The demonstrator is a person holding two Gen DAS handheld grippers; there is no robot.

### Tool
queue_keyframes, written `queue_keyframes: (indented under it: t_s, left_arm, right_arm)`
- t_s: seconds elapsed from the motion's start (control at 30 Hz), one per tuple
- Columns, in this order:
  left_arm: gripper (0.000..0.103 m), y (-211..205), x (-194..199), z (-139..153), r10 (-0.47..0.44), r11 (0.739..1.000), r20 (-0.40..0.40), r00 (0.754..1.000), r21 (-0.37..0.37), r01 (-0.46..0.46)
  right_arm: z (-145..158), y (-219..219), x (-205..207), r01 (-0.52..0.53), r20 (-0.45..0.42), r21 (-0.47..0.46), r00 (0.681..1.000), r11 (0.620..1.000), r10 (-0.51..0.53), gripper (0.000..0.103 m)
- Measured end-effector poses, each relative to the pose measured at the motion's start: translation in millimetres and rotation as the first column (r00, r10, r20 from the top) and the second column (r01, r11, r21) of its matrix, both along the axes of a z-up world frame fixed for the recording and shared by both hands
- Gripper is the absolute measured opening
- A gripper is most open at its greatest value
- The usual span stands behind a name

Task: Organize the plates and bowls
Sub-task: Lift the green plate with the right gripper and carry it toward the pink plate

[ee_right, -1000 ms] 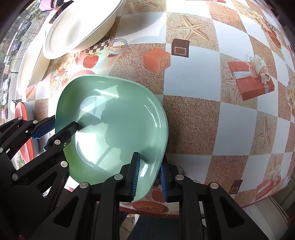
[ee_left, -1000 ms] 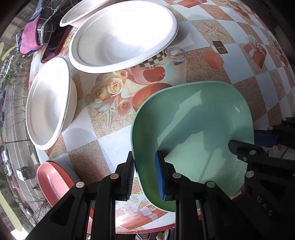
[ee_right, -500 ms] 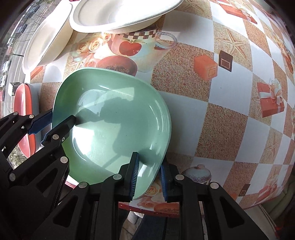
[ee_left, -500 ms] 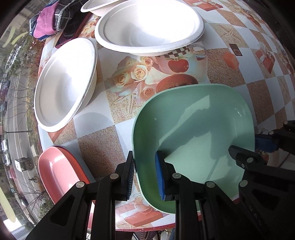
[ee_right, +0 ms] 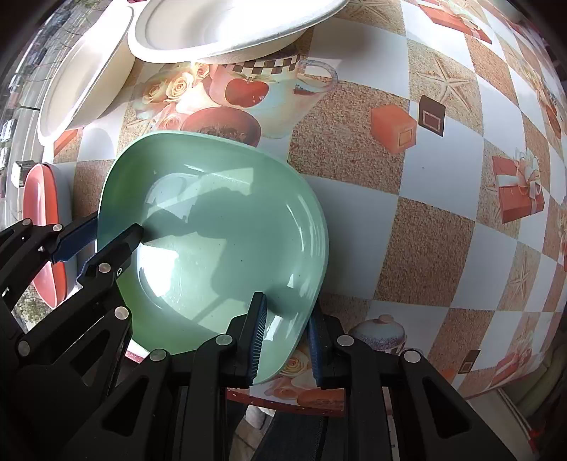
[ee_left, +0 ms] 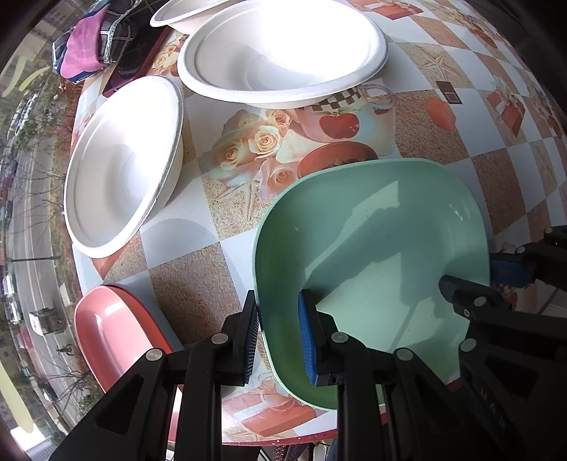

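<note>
A pale green squarish plate [ee_left: 372,255] [ee_right: 219,241] hangs just above the patterned table, held by both grippers. My left gripper [ee_left: 278,340] is shut on its left rim; in the right wrist view the left gripper [ee_right: 101,235] shows at the plate's left edge. My right gripper [ee_right: 285,340] is shut on the plate's right rim and appears in the left wrist view as the right gripper [ee_left: 471,276]. A pink plate [ee_left: 106,329] [ee_right: 42,227] lies at the table's left edge. Two white paper bowls [ee_left: 120,166] [ee_left: 283,53] sit beyond.
The tablecloth [ee_right: 425,198] has a checked print with gift boxes, roses and an apple. A third white dish [ee_left: 184,14] and a folded pink and dark cloth [ee_left: 95,46] lie at the far left. The table's near edge [ee_left: 283,436] is just below the grippers.
Both grippers have carried the green plate toward the table's near left edge. More of the pink plate and the white bowls has come into view.
</note>
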State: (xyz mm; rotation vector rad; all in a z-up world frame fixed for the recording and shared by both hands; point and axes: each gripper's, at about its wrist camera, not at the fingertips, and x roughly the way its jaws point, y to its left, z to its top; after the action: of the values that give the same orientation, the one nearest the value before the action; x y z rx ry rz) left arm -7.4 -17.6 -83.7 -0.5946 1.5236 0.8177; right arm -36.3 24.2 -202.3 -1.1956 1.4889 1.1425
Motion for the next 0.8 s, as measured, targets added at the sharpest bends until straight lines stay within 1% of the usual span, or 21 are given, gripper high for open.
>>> queue_keyframes:
  t_s: [0.3, 0.37, 0.8]
  left_arm:
    - [0.024, 1.2, 0.8, -0.2, 0.006, 1.0, 0.0, 1.0, 0.0, -0.006]
    - [0.024, 1.2, 0.8, -0.1, 0.007, 1.0, 0.0, 1.0, 0.0, -0.007]
    - [0.024, 1.4, 1.0, 0.5, 0.007, 1.0, 0.001, 1.0, 0.0, -0.007]
  right_arm:
    - [11.1, -1.9, -5.0, 0.0, 0.001, 0.0, 1.0, 1.0, 0.0, 0.024]
    - [5.0, -2.4, -3.1, -0.002, 0.002, 0.0, 1.0, 1.0, 0.002, 0.024]
    - [11.0, -3.4, -6.1, 0.002, 0.003, -0.001, 1.0, 1.0, -0.002, 0.024]
